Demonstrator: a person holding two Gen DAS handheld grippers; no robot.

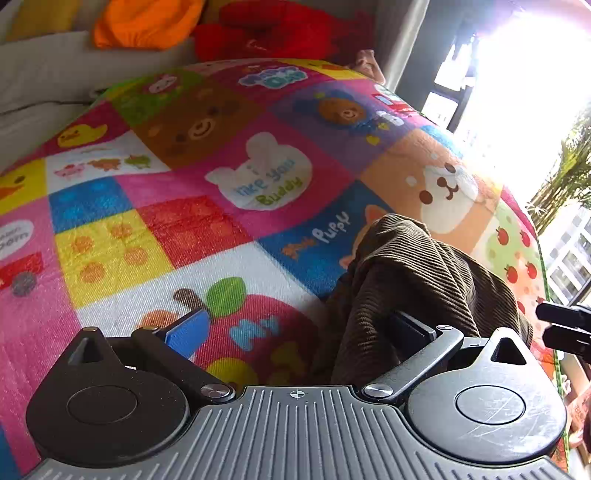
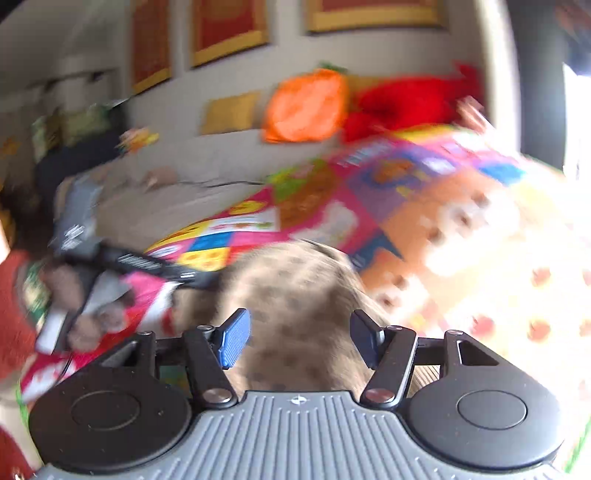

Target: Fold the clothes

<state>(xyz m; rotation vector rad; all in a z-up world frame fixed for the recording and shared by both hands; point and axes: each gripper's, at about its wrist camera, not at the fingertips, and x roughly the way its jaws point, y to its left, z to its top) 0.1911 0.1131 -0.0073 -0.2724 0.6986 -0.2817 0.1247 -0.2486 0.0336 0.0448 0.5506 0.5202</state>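
Left gripper point(image 1: 299, 332) fingers spreading wide, brown corduroy garment point(image 1: 413, 280) bunching against the right-hand finger point(image 1: 410, 328), nothing pinched. Right gripper point(image 2: 301, 339) fingers also standing apart, hovering over the same garment, blurred and tan-looking in that view. Garment lying heaped on a bright patchwork cartoon mat point(image 1: 192, 221). Farther back, orange cushion point(image 1: 144, 22) and red plush point(image 1: 273, 29) resting along a pale sofa point(image 1: 40, 77).

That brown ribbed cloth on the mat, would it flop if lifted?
Probably floppy: the brown cloth already slumps in soft folds on the mat. Its corduroy ribs suggest a thick fabric, likely grippy rather than slippery. The open left gripper isn't pinching it.
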